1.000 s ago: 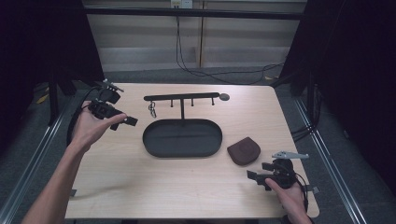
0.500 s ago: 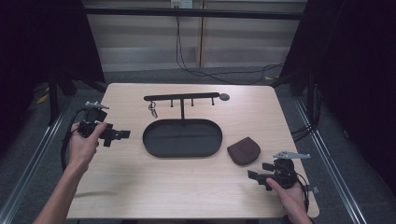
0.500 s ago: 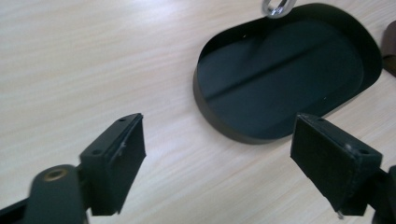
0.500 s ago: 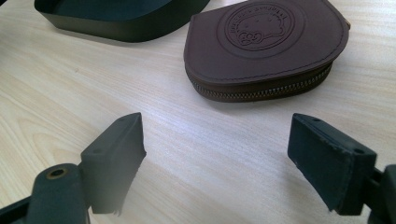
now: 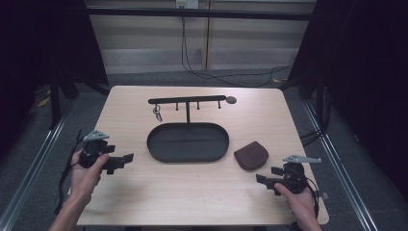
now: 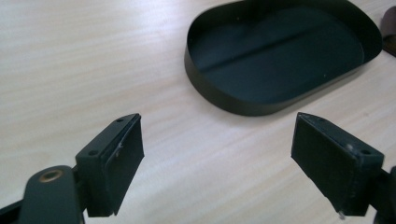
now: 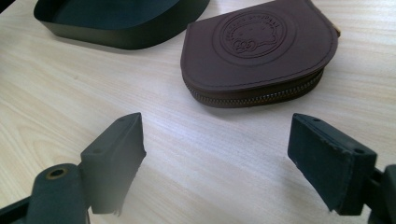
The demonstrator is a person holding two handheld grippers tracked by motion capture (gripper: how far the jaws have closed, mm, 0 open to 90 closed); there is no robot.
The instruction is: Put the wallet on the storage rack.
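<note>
A black oval tray [image 5: 187, 142] lies mid-table, with its rim [image 6: 219, 100] just ahead of my left jaws. Behind it stands a black T-shaped rack [image 5: 186, 101] with a key ring [image 5: 157, 113] hanging from its left peg. A brown zipped coin pouch [image 5: 250, 156] with an embossed round stamp [image 7: 254, 49] lies right of the tray. My left gripper [image 5: 126, 159] is open near the table's left edge and points at the tray; its jaws hold nothing [image 6: 217, 158]. My right gripper [image 5: 262, 179] is open at the front right, just short of the pouch, empty [image 7: 215, 158].
A small round grey disc [image 5: 231, 100] lies by the rack's right end. Light wooden table [image 5: 202, 192] has bare room along its front and left side. Metal rails and cables run on the floor around the table.
My left hand has come down and toward me from the far-left corner to the table's left edge, with its jaws now level toward the tray. The right gripper has stayed put.
</note>
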